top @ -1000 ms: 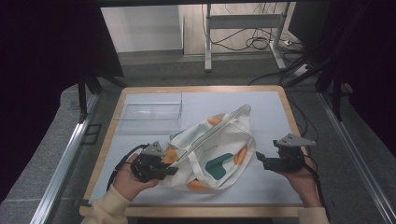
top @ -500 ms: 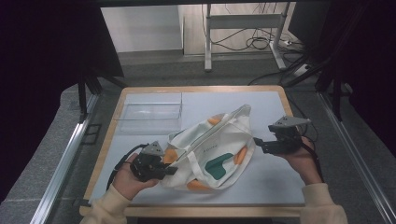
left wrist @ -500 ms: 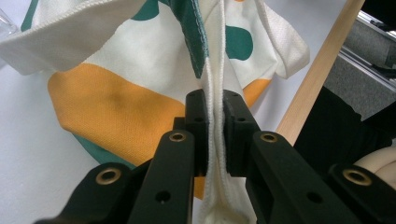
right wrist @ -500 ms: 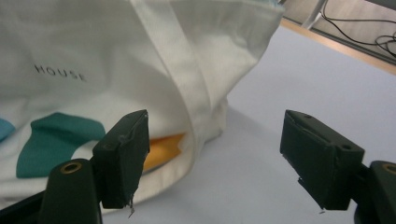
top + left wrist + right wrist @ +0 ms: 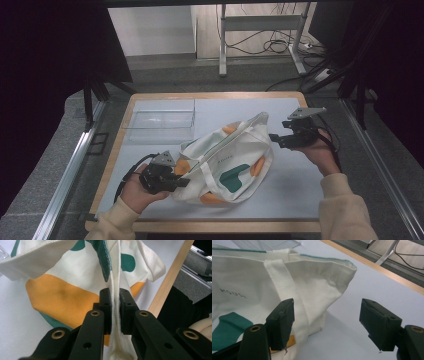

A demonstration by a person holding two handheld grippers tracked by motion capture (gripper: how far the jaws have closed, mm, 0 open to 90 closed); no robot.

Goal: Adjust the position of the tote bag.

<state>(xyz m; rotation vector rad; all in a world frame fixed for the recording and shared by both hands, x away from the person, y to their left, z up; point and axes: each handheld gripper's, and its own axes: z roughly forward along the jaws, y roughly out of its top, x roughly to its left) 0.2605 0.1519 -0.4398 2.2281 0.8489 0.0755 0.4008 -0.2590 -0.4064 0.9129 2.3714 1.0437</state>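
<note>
A cream tote bag (image 5: 225, 160) with orange and green patches lies crumpled on the white table top. My left gripper (image 5: 182, 181) sits at the bag's left end. Up close, my left gripper (image 5: 115, 302) is shut on a doubled seam of the bag (image 5: 62, 297), with the cloth pinched between the pads. My right gripper (image 5: 274, 137) hovers open at the bag's far right corner. Its jaws have just been closing a little, and they press on nothing. In its own view my right gripper (image 5: 327, 322) faces the bag (image 5: 249, 285), whose corner and strap (image 5: 284, 287) lie just beyond the left jaw.
A clear plastic box (image 5: 160, 120) stands at the back left of the table. The table's wooden rim (image 5: 215, 95) runs all around the white top. Metal rails flank both sides. Bare table top (image 5: 300, 185) lies right of the bag.
My right gripper has risen and moved from the front right toward the back, to the bag's far right corner. The left gripper and its hold on the bag are unchanged.
</note>
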